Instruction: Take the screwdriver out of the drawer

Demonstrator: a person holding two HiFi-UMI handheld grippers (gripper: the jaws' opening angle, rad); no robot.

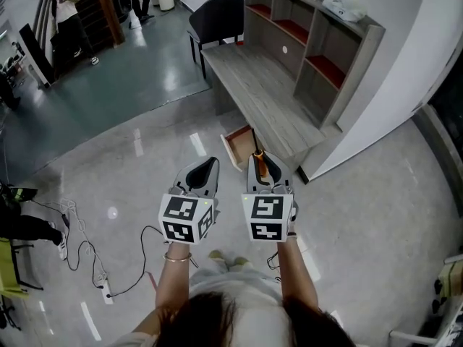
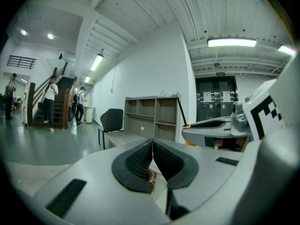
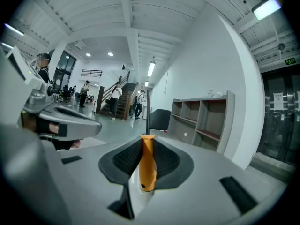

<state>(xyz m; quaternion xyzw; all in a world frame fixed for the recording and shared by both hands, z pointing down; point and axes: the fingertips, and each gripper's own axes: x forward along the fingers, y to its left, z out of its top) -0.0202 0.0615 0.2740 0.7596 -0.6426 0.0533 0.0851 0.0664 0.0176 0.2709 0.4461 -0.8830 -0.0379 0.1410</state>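
- The screwdriver [image 3: 147,170] is out of the drawer [image 1: 236,147], pinched by its orange handle in the right hand-held gripper [image 3: 146,146], with the shaft pointing forward.
- A firm squeeze should stop the handle from slipping.
- The left hand-held gripper [image 2: 153,159] is pressed together on nothing, just beside the right.
- The drawer stands open under the worktop [image 1: 264,96]. The chair [image 1: 217,20] and floor cables [image 1: 87,251] are well apart.
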